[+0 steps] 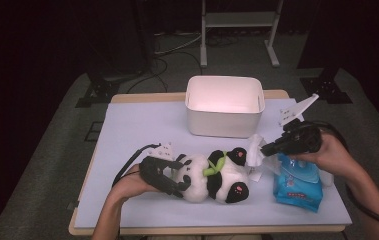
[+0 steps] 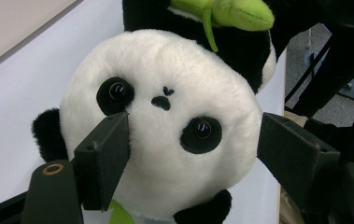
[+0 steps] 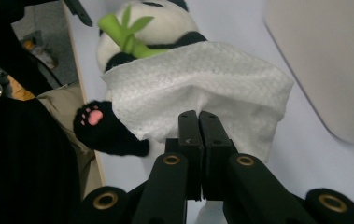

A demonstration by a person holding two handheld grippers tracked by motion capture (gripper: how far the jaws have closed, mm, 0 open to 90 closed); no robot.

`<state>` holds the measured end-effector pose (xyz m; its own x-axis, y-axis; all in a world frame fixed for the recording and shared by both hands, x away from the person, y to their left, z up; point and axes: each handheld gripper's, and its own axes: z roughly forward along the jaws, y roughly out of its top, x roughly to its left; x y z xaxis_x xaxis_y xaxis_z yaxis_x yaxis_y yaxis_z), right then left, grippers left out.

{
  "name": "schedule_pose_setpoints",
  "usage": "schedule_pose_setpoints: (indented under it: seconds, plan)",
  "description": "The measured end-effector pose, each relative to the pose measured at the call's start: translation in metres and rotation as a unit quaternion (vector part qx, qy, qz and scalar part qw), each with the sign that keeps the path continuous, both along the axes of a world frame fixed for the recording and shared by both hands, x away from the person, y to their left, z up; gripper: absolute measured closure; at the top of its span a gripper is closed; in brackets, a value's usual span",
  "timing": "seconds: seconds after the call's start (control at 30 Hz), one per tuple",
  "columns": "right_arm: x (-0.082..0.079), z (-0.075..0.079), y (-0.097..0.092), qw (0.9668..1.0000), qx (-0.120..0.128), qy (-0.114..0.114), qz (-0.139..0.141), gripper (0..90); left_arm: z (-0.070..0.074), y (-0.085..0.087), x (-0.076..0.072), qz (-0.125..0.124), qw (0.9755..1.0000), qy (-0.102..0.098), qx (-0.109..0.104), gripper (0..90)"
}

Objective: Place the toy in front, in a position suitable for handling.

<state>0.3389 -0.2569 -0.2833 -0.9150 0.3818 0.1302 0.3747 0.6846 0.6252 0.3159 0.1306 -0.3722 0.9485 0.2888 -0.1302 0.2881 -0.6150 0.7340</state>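
A panda plush [image 1: 217, 175] with a green bamboo sprig lies on its side on the pale sheet near the table's front. My left gripper [image 1: 178, 177] clasps its head from the left. In the left gripper view the two jaws press against both sides of the white face [image 2: 165, 116]. My right gripper [image 1: 264, 148] hovers just right of the panda, shut on a white wipe [image 1: 254, 155]. In the right gripper view the wipe [image 3: 198, 79] hangs bunched from the closed fingertips [image 3: 198, 114], covering part of the panda [image 3: 156, 28]. A blue wipe pack [image 1: 297, 187] lies under my right hand.
A white plastic bin [image 1: 224, 122] stands open at the back middle of the table; its wall [image 3: 333, 60] appears at the right gripper view's right. A pale sheet [image 1: 142, 125] covers the tabletop. Beyond the table are a metal stand's legs [image 1: 203, 55] and floor cables.
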Motion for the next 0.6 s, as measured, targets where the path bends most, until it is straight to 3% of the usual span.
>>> schedule_pose_setpoints:
  seconds: [0.27,0.6]
  plan:
    - [-0.001,-0.003,0.048,0.9979,0.009,0.001,0.064,88.2,-0.001,0.000,0.000,0.000,1.0000,0.001,-0.003,24.9]
    - [-0.006,-0.014,0.107,0.9909,0.009,0.015,0.133,88.1,-0.002,0.001,0.001,-0.003,1.0000,0.003,-0.005,24.9]
